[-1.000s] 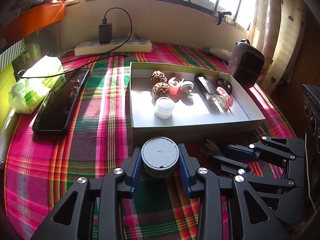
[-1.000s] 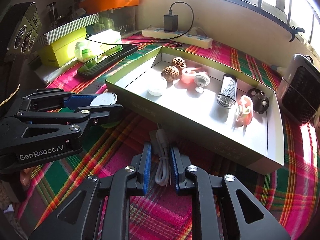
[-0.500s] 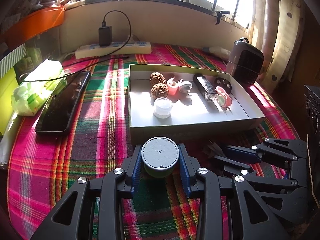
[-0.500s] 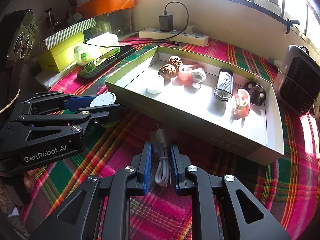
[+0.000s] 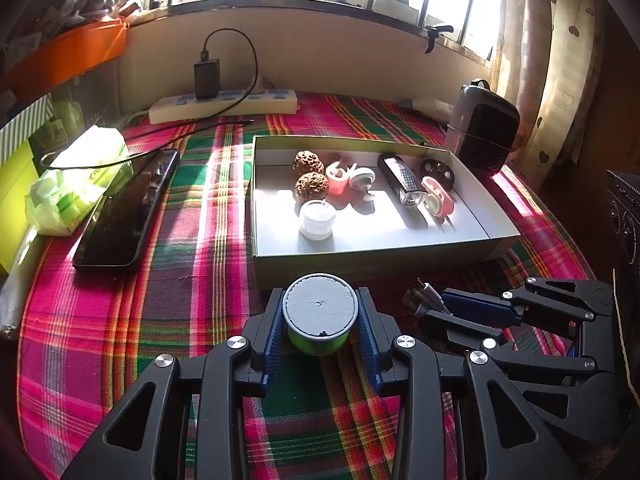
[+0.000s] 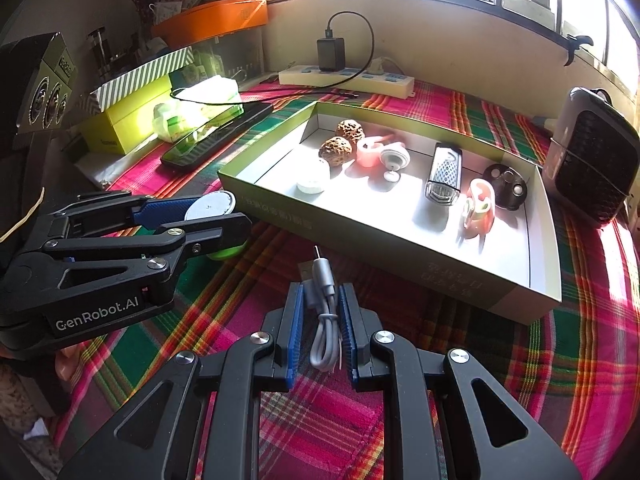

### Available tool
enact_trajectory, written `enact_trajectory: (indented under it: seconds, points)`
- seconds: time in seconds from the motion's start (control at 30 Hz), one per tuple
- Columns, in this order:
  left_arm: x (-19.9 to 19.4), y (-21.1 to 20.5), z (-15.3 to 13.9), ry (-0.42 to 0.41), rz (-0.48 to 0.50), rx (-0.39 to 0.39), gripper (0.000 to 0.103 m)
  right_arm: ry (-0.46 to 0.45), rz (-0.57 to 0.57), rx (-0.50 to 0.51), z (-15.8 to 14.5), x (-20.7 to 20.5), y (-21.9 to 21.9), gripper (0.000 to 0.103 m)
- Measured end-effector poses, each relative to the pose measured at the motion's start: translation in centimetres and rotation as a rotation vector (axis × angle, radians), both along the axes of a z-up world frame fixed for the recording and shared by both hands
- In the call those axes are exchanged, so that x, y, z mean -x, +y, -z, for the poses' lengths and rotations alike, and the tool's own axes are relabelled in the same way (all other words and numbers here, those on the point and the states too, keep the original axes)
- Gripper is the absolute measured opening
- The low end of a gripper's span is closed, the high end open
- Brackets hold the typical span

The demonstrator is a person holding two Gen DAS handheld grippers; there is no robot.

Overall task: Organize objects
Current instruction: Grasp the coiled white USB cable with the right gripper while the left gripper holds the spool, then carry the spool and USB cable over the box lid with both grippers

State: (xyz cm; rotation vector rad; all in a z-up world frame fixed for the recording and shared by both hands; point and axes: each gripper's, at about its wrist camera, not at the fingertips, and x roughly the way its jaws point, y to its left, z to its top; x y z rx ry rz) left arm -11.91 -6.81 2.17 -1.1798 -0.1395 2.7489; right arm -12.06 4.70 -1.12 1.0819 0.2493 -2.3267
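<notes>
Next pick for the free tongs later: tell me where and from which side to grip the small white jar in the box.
Grip the small white jar across its round side wall, coming down from above at the box's near wall. It stands upright, with bare floor to its left, right and front; a walnut sits close behind it.

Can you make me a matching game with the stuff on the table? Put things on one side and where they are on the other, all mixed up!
Things:
1. green jar
2. grey cable
3. two walnuts
4. black charger

Places:
A. plugged into the power strip
B. inside the box
C. in the left gripper
D. in the right gripper

Pairs: 1-C, 2-D, 3-B, 4-A
</notes>
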Motion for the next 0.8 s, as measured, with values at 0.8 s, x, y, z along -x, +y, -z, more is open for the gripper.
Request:
enact_trajectory:
  seconds: [0.8]
  points:
    - [0.4,0.6,-3.0,0.053,0.024,-0.008,0.032,0.045,0.056,0.056,-2.5,0.1,2.4,0.019]
